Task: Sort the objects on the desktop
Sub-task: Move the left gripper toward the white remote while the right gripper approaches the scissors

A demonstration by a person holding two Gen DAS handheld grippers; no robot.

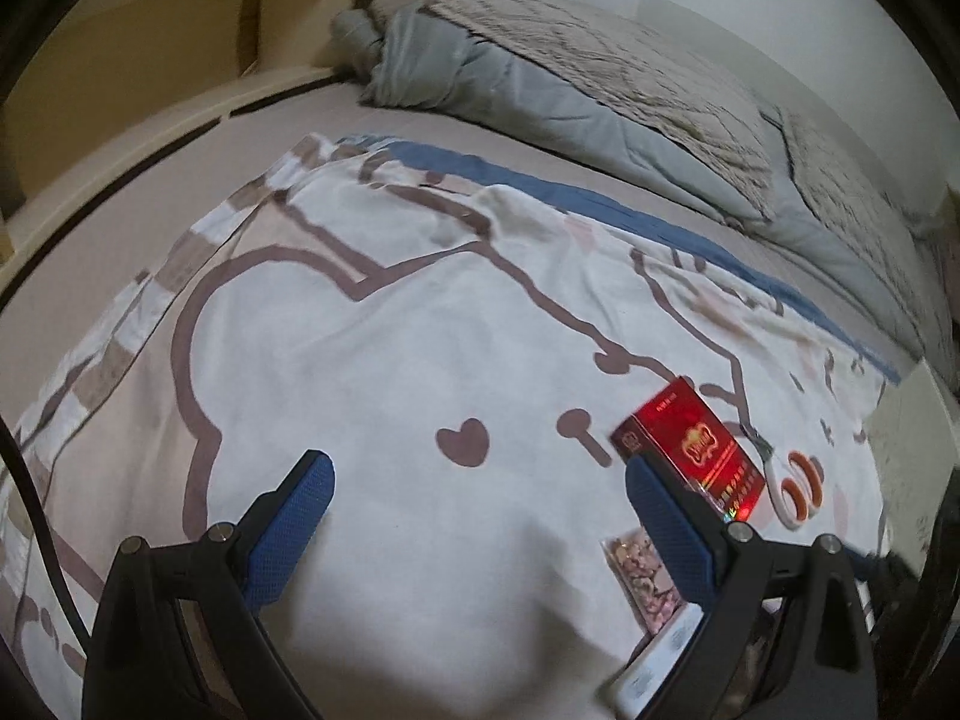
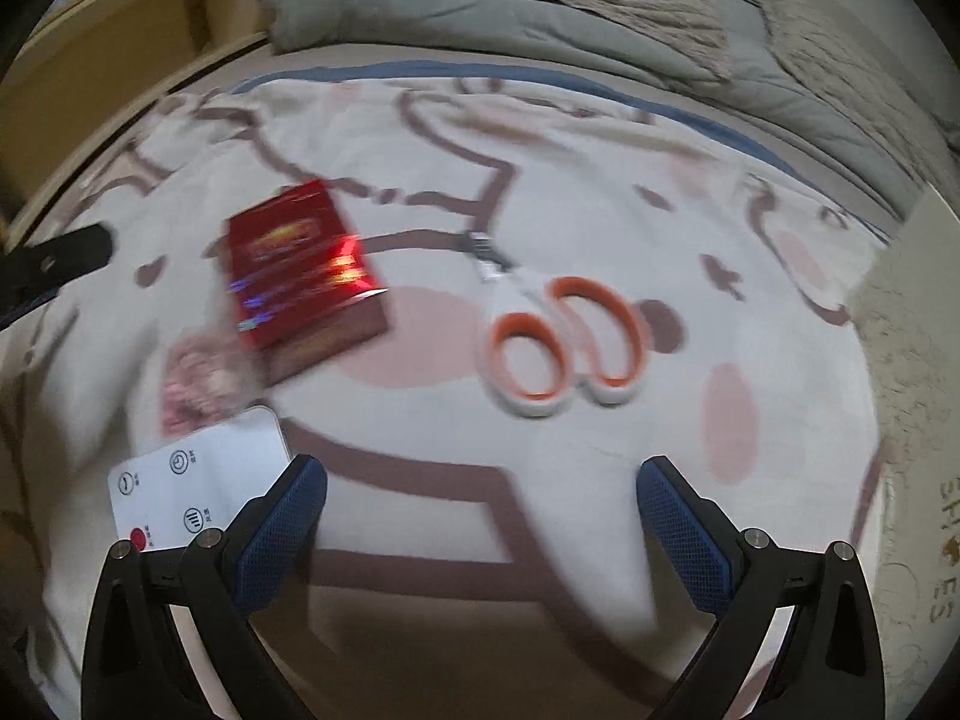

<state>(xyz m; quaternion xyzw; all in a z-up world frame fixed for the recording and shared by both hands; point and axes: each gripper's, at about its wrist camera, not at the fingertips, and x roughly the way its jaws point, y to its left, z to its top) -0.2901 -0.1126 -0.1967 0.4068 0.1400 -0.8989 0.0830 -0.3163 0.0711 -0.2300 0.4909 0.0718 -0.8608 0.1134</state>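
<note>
A red box (image 1: 690, 450) (image 2: 303, 267) lies on a white cartoon-print sheet (image 1: 390, 330) (image 2: 600, 150). To its right lie white scissors with orange handles (image 1: 795, 489) (image 2: 561, 339). A small clear bag of pinkish bits (image 1: 645, 570) (image 2: 198, 381) and a white remote with a red button (image 1: 657, 663) (image 2: 192, 480) lie nearer to me. My left gripper (image 1: 480, 474) is open over bare sheet, its right finger beside the box. My right gripper (image 2: 483, 480) is open, short of the scissors, the remote at its left finger.
A folded grey and beige quilt (image 1: 600, 84) (image 2: 570, 6) lies along the far side of the bed. A wooden shelf unit (image 1: 150, 42) (image 2: 120, 42) stands at the far left. A cream plush surface with lettering (image 2: 918, 450) borders the sheet on the right.
</note>
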